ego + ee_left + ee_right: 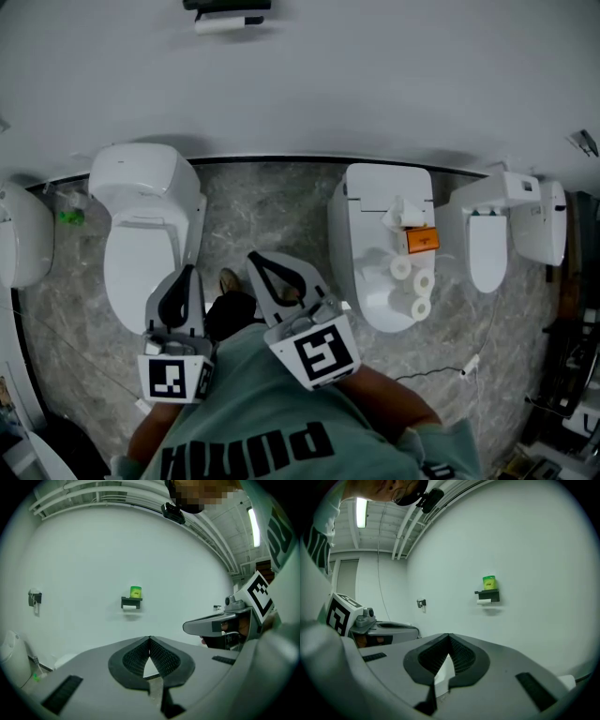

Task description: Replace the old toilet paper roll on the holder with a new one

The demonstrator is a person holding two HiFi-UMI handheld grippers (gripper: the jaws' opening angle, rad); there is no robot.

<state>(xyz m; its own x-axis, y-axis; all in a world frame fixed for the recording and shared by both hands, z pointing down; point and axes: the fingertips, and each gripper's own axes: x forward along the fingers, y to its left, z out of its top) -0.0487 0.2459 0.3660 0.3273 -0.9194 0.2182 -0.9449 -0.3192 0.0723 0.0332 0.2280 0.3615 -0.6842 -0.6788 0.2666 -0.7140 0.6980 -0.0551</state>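
My left gripper (149, 640) has its jaws shut tight, tip to tip, with nothing caught in them. My right gripper (449, 636) is just the same, closed and empty. I hold both out in front of me, side by side (each one shows up in the other's camera).

Straight past the tips there is only the white wall (84, 564). Up on it, well apart from both sets of jaws, hangs the black holder (489, 594). The old roll (484, 601) is tucked under it, small and white, and a green tub (489, 582) stands on top. From the left gripper the holder shows a bit to the left of the tips. From the right gripper it shows off to the right.

The new rolls (424, 281) are three white ones. They lie on the shut lid of the toilet (370, 202) to the right of my right gripper, apart from it. An orange box (422, 240) lies just behind them. Another toilet (141, 187) stands by my left gripper, on the grey stone floor (281, 206).
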